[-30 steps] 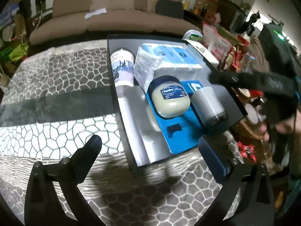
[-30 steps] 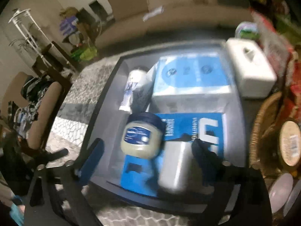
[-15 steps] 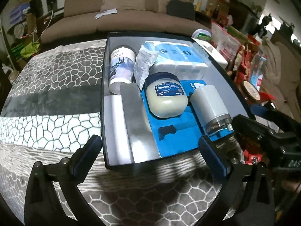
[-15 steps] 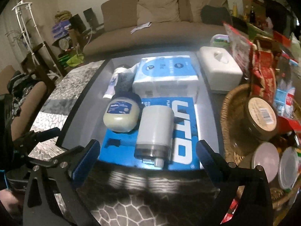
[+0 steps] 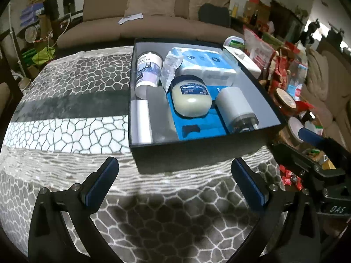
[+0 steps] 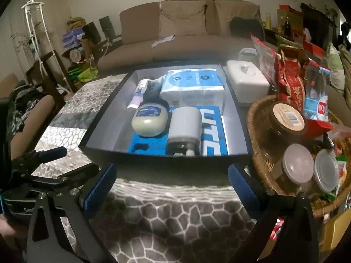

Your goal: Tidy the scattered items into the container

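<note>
A black box [image 5: 197,153] [image 6: 166,160] stands on the patterned table. It holds a Vaseline jar [image 5: 190,100] [image 6: 150,120], a grey cylindrical bottle [image 5: 235,107] [image 6: 184,127] lying on a blue pack [image 5: 197,127] [image 6: 215,135], a tissue pack [image 5: 204,63] [image 6: 193,85] and a printed cup [image 5: 148,72] [image 6: 138,96]. My left gripper [image 5: 174,175] is open and empty, in front of the box. My right gripper [image 6: 172,182] is open and empty, also in front of the box.
A wicker basket [image 6: 258,153] with jars and snack bags sits right of the box. A white tissue holder [image 6: 245,81] stands behind it. A brown sofa [image 5: 153,17] is beyond the table. The patterned cloth [image 5: 65,109] covers the table's left side.
Both grippers have pulled back from over the box toward the near table edge. The right gripper let go of the grey bottle, which now lies in the box.
</note>
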`<act>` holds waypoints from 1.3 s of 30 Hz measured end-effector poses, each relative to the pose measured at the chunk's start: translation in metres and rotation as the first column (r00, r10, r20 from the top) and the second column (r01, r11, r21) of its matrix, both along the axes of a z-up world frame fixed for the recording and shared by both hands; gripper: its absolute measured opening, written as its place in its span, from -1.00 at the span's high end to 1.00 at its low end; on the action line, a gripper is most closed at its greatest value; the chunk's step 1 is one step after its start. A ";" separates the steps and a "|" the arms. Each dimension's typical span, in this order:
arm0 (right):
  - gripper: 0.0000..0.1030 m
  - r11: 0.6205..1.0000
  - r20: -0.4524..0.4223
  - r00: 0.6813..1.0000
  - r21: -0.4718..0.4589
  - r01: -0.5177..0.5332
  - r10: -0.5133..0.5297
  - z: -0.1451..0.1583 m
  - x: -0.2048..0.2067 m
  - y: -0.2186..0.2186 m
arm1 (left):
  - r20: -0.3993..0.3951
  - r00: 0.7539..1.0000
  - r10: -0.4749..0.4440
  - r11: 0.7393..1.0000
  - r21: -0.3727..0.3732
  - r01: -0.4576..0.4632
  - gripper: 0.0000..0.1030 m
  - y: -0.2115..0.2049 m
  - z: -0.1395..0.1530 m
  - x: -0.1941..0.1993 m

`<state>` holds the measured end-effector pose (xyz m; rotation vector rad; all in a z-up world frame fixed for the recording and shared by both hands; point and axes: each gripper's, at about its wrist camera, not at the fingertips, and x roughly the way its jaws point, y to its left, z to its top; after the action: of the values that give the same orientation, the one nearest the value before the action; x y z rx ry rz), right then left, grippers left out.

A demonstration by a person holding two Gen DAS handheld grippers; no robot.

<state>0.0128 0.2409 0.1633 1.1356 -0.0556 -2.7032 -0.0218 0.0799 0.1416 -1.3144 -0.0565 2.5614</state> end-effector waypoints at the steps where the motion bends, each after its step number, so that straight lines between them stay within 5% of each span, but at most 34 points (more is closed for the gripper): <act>1: -1.00 1.000 -0.007 1.000 0.004 0.006 -0.006 -0.001 0.005 0.000 | -0.007 1.000 0.009 1.000 0.006 -0.009 -1.00 -0.002 -0.001 0.005; 10: -1.00 0.998 0.004 0.998 0.027 0.056 -0.056 -0.049 0.032 -0.007 | 0.013 0.998 0.066 0.997 -0.031 -0.065 -1.00 -0.014 -0.054 0.035; 27: -1.00 0.993 0.080 0.990 0.030 0.116 -0.118 -0.136 0.019 0.001 | 0.050 0.993 0.109 0.988 -0.118 -0.103 -1.00 -0.027 -0.134 0.035; 35: -1.00 0.992 0.110 0.986 0.031 0.119 -0.122 -0.148 0.018 0.001 | 0.005 0.995 0.096 0.985 -0.147 -0.095 -1.00 -0.022 -0.138 0.040; 39: -1.00 0.988 0.119 0.985 0.104 0.115 -0.127 -0.149 0.016 -0.007 | 0.005 0.994 0.110 0.983 -0.147 -0.108 -1.00 -0.021 -0.138 0.041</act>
<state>0.0289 0.2335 0.0139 1.3725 -0.0133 -2.7629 0.0192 0.0585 0.0037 -1.4172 0.0605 2.6945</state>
